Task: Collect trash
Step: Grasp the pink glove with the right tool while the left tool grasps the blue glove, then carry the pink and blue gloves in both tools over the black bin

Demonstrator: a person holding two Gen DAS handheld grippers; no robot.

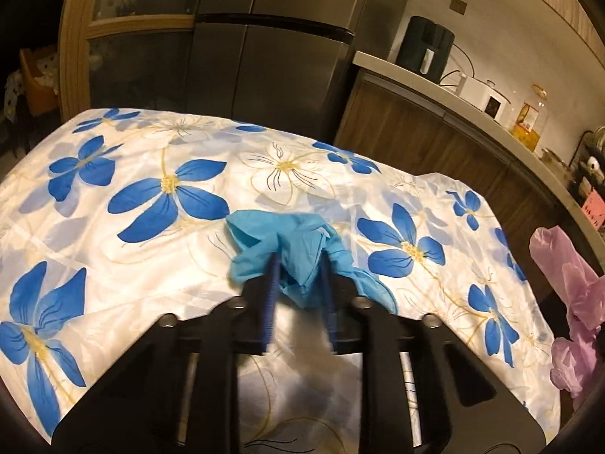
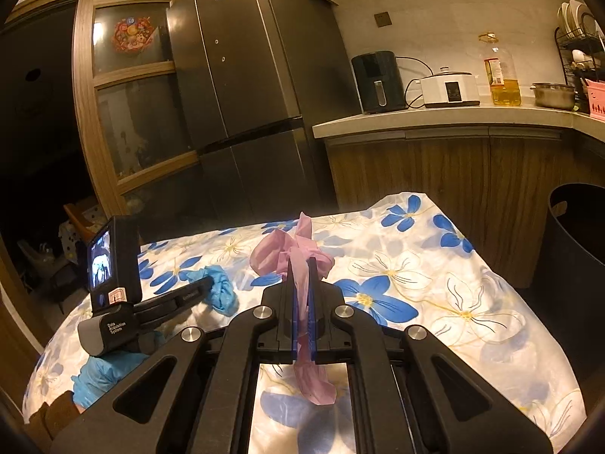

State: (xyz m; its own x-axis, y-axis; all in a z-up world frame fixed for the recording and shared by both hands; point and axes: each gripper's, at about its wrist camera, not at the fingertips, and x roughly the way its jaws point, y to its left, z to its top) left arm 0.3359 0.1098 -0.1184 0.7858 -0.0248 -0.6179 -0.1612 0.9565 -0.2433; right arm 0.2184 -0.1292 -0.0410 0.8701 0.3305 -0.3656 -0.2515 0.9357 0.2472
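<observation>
A crumpled blue glove (image 1: 291, 249) lies on the flowered tablecloth (image 1: 151, 227). My left gripper (image 1: 300, 265) is around it, fingers partly closed with a fold of the glove between them; it also shows in the right wrist view (image 2: 221, 289). My right gripper (image 2: 301, 265) is shut on a crumpled pink glove (image 2: 287, 251) and holds it above the cloth, with one end hanging down behind the fingers. The pink glove also shows at the right edge of the left wrist view (image 1: 567, 302).
A dark bin (image 2: 574, 249) stands off the table's right side. A grey fridge (image 2: 257, 94) is behind the table. A counter (image 2: 435, 117) carries an air fryer, a cooker, an oil bottle and a pot. The operator's blue-gloved hand (image 2: 102, 374) holds the left gripper.
</observation>
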